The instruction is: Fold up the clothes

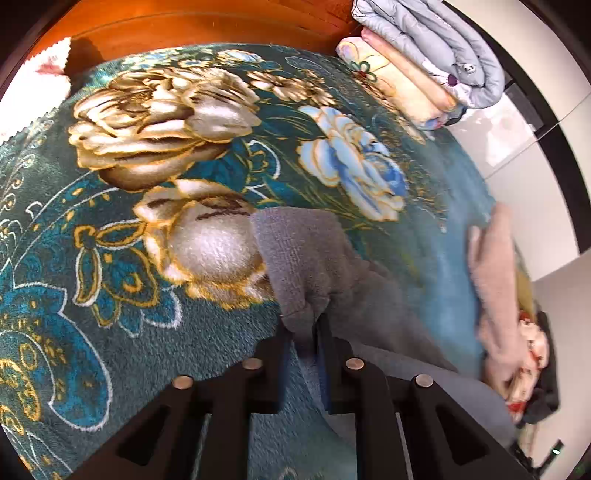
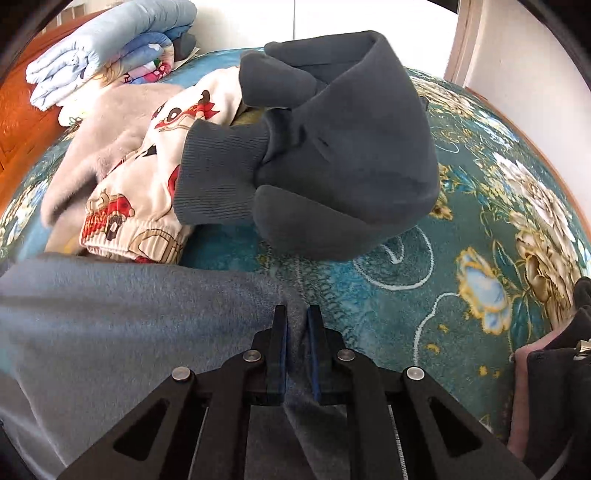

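— Two grippers, and both pinch the same grey garment. Where does it lie?

— On the teal floral blanket, spread low across it. In the right wrist view it runs from the right gripper away to the left edge of the picture, flat and a little wrinkled.

— How far are the right jaws apart?

— Nearly closed, with a fold of grey cloth squeezed between the blue pads. The fingers point forward and slightly down toward the blanket.

— And the left gripper?

— Also drawn in tight on a bunched corner of the grey garment. That corner stands up past the fingertips in a small peak, clear of the blanket, so the gripper is tilted with its tips raised off the pile.

— What else sits on the blanket?

— Beyond the grey garment, a dark hooded sweatshirt lies crumpled with a ribbed cuff turned toward the camera. Touching it on the left are cream pyjama trousers with red cartoon prints, and beside those a pale pink fleece. At the blanket's far corner is a stack of folded quilts, against an orange wooden headboard.

— Any hand visible?

— No, only the black gripper frames.
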Demonstrator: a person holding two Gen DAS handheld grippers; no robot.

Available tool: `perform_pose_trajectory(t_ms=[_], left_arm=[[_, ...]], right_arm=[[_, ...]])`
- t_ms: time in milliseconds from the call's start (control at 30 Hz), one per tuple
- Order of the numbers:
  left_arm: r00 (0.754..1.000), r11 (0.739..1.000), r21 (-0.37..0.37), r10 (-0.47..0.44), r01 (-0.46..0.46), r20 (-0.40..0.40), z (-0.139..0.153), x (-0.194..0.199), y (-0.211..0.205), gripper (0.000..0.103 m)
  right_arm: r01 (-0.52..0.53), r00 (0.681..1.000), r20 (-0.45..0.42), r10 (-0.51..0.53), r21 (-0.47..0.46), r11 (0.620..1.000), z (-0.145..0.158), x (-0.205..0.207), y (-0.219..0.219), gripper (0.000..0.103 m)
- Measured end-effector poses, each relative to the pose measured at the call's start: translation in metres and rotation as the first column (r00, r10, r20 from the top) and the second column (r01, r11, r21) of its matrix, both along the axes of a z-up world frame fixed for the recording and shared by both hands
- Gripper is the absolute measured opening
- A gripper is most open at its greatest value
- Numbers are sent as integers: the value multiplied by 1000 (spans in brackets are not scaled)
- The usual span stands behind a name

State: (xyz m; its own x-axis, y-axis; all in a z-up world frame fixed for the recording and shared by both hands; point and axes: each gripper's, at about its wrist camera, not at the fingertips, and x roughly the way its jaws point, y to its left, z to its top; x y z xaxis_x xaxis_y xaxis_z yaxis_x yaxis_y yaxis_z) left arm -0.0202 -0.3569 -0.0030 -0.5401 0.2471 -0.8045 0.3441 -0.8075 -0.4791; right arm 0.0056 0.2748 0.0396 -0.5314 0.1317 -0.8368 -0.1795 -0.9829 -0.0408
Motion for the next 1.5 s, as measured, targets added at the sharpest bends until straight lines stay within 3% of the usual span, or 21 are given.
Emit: perform_pose_trajectory(t_ms=[67, 133, 167, 300, 400, 600, 800, 1000, 1033, 1100, 1233, 1300, 1400, 1467, 1500], left_arm=[[1000, 1000, 16, -12, 13, -28, 15, 13, -9, 40], [997, 999, 25, -20, 22, -73, 36, 33, -16, 48], [996, 999, 26, -23, 25, -89, 45, 43, -21, 51], [992, 1000, 8, -16, 18, -126, 63, 101, -40, 55], [993, 1000, -9, 3, -4, -120, 60, 146, -56, 56], [995, 997, -36, 70, -73, -67, 34, 214, -77, 56], [994, 992, 75, 106, -103, -31, 5, 251, -75, 56], [991, 981, 145, 131, -127, -21, -5, 258, -62, 54], [990, 979, 152, 137, -132, -20, -5, 258, -61, 54], [990, 977, 166, 138, -132, -21, -4, 256, -59, 54], [989, 974, 184, 142, -133, -34, -5, 251, -52, 52], [987, 970, 194, 158, -148, -38, -7, 249, -50, 42], [981, 958, 216, 194, -188, -9, -13, 247, -52, 29], [978, 953, 231, 206, -198, -13, -12, 244, -56, 17], [977, 949, 240, 214, -204, -16, -11, 242, -58, 16]], right_arm=[[13, 1000, -15, -13, 1, 1000, 9, 3, -1, 18], [25, 999, -30, -25, 1, 1000, 19, 6, -2, 35], [22, 998, -64, -24, -24, 999, 29, 15, -2, 37], [-34, 983, -183, 11, -122, 992, 66, 73, -6, 50], [-80, 974, -223, 43, -158, 984, 84, 121, -10, 51], [-54, 984, -176, 9, -250, 967, 80, 211, -6, 51], [28, 991, -119, -66, -293, 956, 64, 277, 10, 52], [129, 986, -46, -162, -410, 903, 38, 323, 37, 53], [147, 984, -26, -175, -434, 889, 30, 328, 42, 63], [177, 980, 9, -199, -497, 850, 12, 335, 49, 71], [196, 972, 27, -235, -649, 735, -23, 336, 61, 71], [205, 964, 24, -266, -704, 680, -35, 331, 64, 71], [227, 953, 37, -300, -744, 629, -47, 328, 63, 70], [205, 953, 19, -303, -778, 594, -48, 329, 61, 41], [206, 951, 17, -310, -779, 591, -46, 328, 60, 26]])
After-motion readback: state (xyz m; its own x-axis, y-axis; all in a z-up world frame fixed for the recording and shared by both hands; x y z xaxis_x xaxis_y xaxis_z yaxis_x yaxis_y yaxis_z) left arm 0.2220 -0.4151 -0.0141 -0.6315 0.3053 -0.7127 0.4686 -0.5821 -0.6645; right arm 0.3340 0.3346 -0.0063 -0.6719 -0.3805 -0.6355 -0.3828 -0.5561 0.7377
